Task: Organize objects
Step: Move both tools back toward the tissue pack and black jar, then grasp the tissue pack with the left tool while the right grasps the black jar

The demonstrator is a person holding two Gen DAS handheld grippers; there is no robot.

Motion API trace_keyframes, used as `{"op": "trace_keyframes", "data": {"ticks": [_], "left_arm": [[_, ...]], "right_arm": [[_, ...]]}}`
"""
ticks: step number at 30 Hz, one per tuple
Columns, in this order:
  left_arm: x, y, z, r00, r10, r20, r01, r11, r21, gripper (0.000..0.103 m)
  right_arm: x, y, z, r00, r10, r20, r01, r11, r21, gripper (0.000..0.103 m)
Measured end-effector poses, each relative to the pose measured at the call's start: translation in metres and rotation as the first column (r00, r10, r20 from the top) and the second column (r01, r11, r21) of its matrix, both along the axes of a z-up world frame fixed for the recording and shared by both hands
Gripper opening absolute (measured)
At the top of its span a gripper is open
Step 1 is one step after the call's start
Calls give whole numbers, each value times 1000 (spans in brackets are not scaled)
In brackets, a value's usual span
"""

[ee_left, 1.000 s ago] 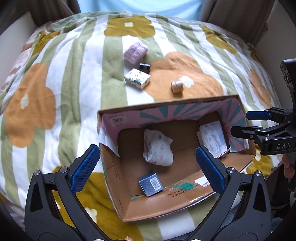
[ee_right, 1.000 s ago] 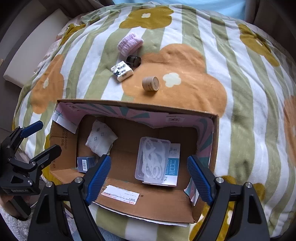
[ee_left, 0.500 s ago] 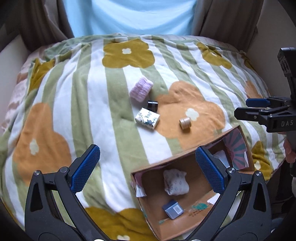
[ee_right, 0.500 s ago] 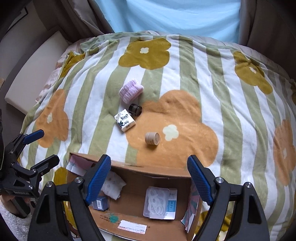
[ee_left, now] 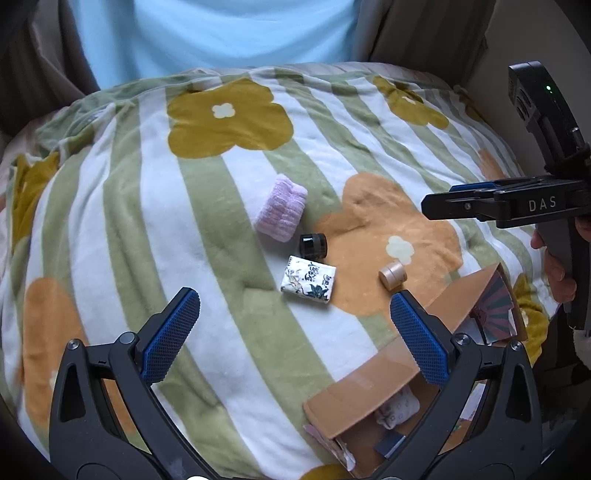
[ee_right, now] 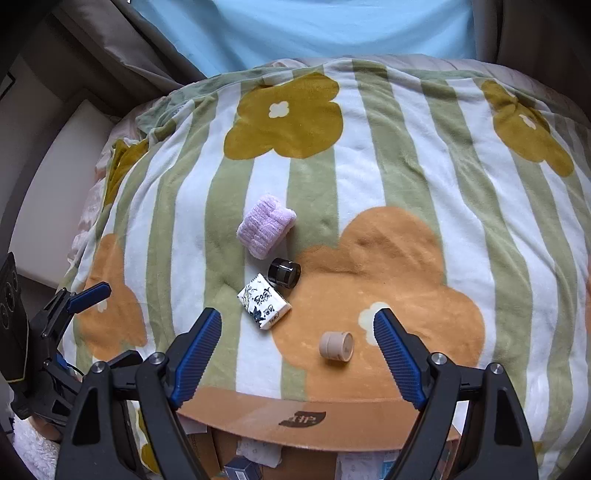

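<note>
On the flowered blanket lie a folded lilac cloth (ee_left: 282, 208) (ee_right: 266, 231), a small black jar (ee_left: 313, 245) (ee_right: 283, 273), a white patterned tissue pack (ee_left: 308, 279) (ee_right: 263, 301) and a small beige jar on its side (ee_left: 392, 274) (ee_right: 336, 345). A cardboard box (ee_left: 369, 387) (ee_right: 295, 417) sits at the near edge with several items inside. My left gripper (ee_left: 291, 332) is open and empty, above the blanket just short of the tissue pack. My right gripper (ee_right: 297, 354) is open and empty, with the beige jar between its fingers' lines.
The blanket (ee_right: 406, 166) covers a bed with a light blue pillow (ee_right: 295, 29) and brown curtains behind. A white bench or ledge (ee_right: 55, 184) stands to the left. The right gripper also shows at the right of the left wrist view (ee_left: 517, 203).
Both grippers have drawn up and forward from over the box toward the loose objects. The box has slid to the bottom of both views. Both stay open.
</note>
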State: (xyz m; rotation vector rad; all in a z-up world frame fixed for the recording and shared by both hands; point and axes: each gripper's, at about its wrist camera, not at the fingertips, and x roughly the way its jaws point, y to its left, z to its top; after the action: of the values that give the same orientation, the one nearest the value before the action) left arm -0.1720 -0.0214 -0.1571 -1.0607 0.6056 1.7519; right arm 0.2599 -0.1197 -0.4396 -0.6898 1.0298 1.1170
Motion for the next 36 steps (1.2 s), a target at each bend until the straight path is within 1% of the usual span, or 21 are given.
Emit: {"op": "trace_keyframes", "data": {"ticks": [2,4,11,15,17,22,24,26,31,33,35,36], "left_arm": [[-7,10,-11,999,-35,-4,35,999,-14,103],[-12,18,-23,998,-67,-1,67,997,-24,103],[-21,44,-68,986,-153,70,156,987,-38,103],[-22,53,-95,978,-175,111,179,983,-28,103],[-23,55,-107,975,-177,132,181,983,-19,103],[-22,62,-134,973,-183,142,187,982,-18,103],[-23,64,-143,971,-185,149,190,982,-21,103],[-23,65,-150,971,-188,149,193,981,-19,103],[-26,66,-161,971,-184,155,189,982,-19,102],[-27,67,-165,971,-183,156,189,982,-23,96],[-26,68,-168,971,-187,152,192,981,-21,94],[-25,67,-168,970,-193,149,198,980,-16,88]], "right_arm": [[3,14,-12,1000,-31,-1,31,999,-28,82],[7,26,-26,998,-58,-21,57,997,-50,82],[18,60,-71,989,-117,-87,108,989,-97,82],[26,70,-95,974,-171,-152,153,981,-120,82],[30,73,-107,964,-203,-171,180,973,-143,82],[35,77,-128,958,-232,-168,204,964,-170,81],[37,78,-134,955,-242,-169,211,961,-180,74],[39,78,-139,951,-256,-174,223,956,-191,73],[43,74,-149,940,-289,-181,251,945,-208,65],[42,73,-150,940,-293,-173,256,944,-209,63],[42,71,-151,937,-309,-163,273,939,-211,59],[42,69,-150,937,-312,-157,277,937,-212,58]]}}
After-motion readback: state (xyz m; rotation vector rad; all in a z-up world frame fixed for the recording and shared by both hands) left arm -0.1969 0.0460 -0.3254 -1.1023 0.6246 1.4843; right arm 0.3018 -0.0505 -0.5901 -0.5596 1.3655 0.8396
